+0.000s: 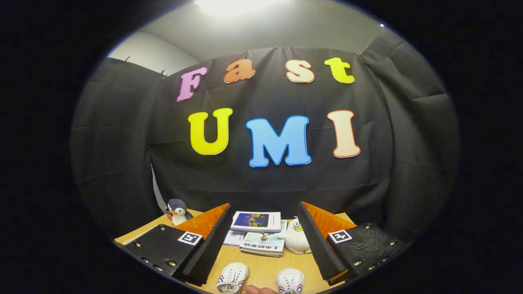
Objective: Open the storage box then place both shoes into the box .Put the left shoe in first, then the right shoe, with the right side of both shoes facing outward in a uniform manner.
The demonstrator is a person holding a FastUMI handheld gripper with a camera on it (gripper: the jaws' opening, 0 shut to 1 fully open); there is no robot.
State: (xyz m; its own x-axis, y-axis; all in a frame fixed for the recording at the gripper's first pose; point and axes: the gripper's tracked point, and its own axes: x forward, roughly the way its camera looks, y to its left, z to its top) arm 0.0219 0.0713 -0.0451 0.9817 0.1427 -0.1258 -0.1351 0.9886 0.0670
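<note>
The gripper (pixel 264 212) has two long wedge-shaped fingers (pixel 208 245) that taper toward their far ends. Their inner faces, turned toward each other, are ribbed with fine, close ridges from base to tip, while the outer faces are flat. The fingers stand wide apart and press on nothing. Each finger is fixed on a flat block at its near end: the left block (pixel 161 245) looks smooth, the right block (pixel 369 245) rough and grained. Each block carries a square black-and-white marker (pixel 190 238) beside the finger. Small shiny round screws (pixel 171 263) line the blocks' edges.
</note>
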